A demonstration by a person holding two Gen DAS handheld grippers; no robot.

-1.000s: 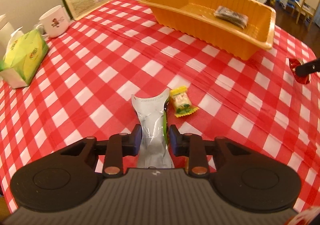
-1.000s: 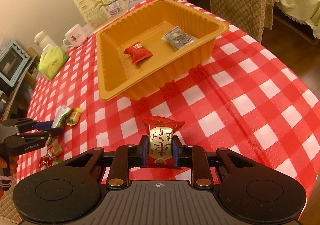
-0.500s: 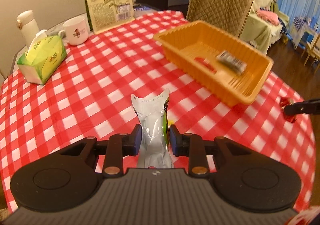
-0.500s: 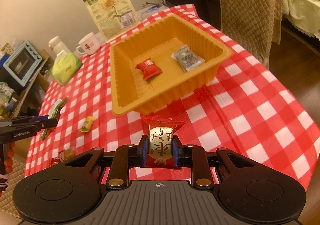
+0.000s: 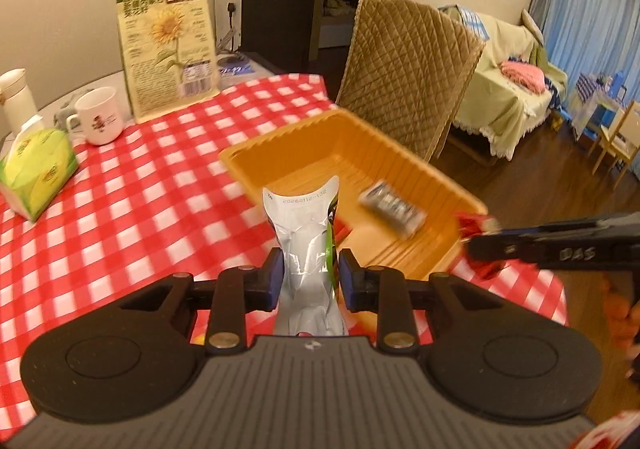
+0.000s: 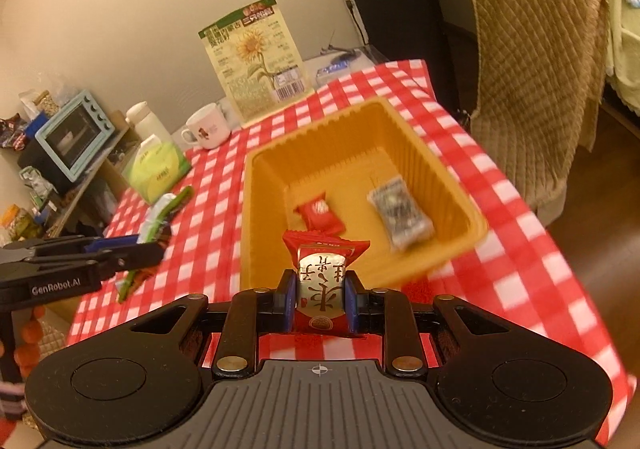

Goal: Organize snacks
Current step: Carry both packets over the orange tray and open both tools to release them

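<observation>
Both grippers now nearer orange tray [image 5: 404,165], its dark packet [image 5: 391,208] blurred

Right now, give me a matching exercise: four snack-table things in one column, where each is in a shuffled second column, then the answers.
1. silver foil snack pouch
2. red-and-gold wrapped candy
3. dark grey snack packet
4. white ceramic mug

A. inside the orange plastic tray
B. held in the left tongs
C. on the red checked tablecloth
D. held in the right tongs

Pairs: 1-B, 2-D, 3-A, 4-C
</observation>
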